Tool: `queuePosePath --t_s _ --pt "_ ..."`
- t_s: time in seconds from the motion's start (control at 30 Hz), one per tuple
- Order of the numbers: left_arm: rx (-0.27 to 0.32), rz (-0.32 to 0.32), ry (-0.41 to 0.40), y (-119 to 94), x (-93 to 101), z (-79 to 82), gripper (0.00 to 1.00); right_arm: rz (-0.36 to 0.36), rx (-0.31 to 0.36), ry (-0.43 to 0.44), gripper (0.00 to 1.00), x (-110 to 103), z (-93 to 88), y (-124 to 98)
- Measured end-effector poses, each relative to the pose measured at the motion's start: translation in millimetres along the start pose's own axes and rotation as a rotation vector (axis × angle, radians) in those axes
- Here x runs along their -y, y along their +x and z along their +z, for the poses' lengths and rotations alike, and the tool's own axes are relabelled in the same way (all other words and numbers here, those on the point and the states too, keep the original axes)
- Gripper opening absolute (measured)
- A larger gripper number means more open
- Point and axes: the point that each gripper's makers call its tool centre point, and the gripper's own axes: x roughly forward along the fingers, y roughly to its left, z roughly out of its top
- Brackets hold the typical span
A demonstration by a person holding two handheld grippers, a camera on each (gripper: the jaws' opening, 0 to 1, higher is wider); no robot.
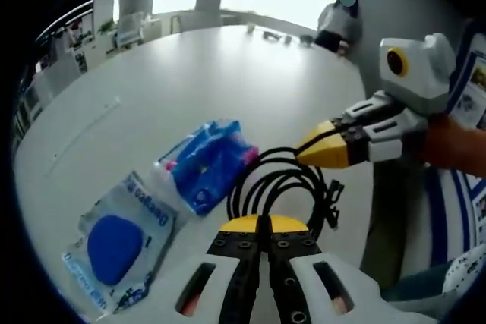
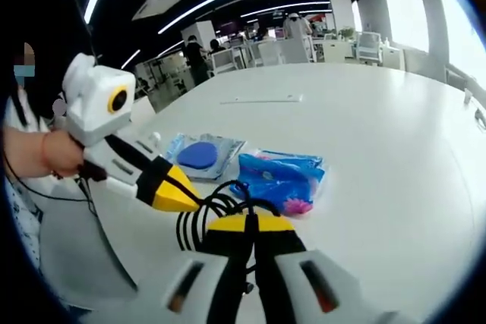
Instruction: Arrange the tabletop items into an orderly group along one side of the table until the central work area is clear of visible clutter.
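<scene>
Presently, findings as follows.
Counter [image 1: 228, 73]: white, round-edged; the items sit grouped near the person's side.
Cable [image 1: 282, 184]: black, coiled in loops, lying on the counter just ahead of both grippers.
Left gripper [image 1: 264, 225]: yellow-tipped jaws pressed together with no gap, tips at the near edge of the cable coil; whether they pinch a strand I cannot tell. In the right gripper view it enters from the left [image 2: 182, 196], its tip touching the coil [image 2: 216, 214].
Right gripper [image 2: 247, 227]: jaws likewise closed tip to tip, at the coil's edge; grip on the cable not confirmable. In the left gripper view it enters from the right [image 1: 315, 153], tip at the top of the coil.
Blue bag [image 1: 209, 161]: crinkled, with pink contents showing, just left of the cable.
Pouch [image 1: 121, 242]: clear packet holding a blue oval pad, flat on the counter, beside the blue bag.
Hand [image 2: 57, 153]: grasps the left gripper's handle.
Background: office desks and chairs [image 2: 304, 47], well apart from the items.
</scene>
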Motion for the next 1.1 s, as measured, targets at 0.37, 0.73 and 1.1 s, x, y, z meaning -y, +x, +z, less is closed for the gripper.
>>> queuePosePath --t_s 0.37,0.73,1.1 --pt "-0.022 0.000 -0.001 10 -1.7 -9.0 0.00 -0.012 -0.030 0.013 0.00 9 -16.1 8" --pt "-0.041 0.017 0.015 22 -7.9 -18.9 0.00 -0.027 -0.063 0.019 0.00 17 -32.9 20" --pt "-0.042 0.035 0.033 29 -11.3 -22.4 0.00 -0.039 -0.080 0.023 0.00 22 -40.8 25"
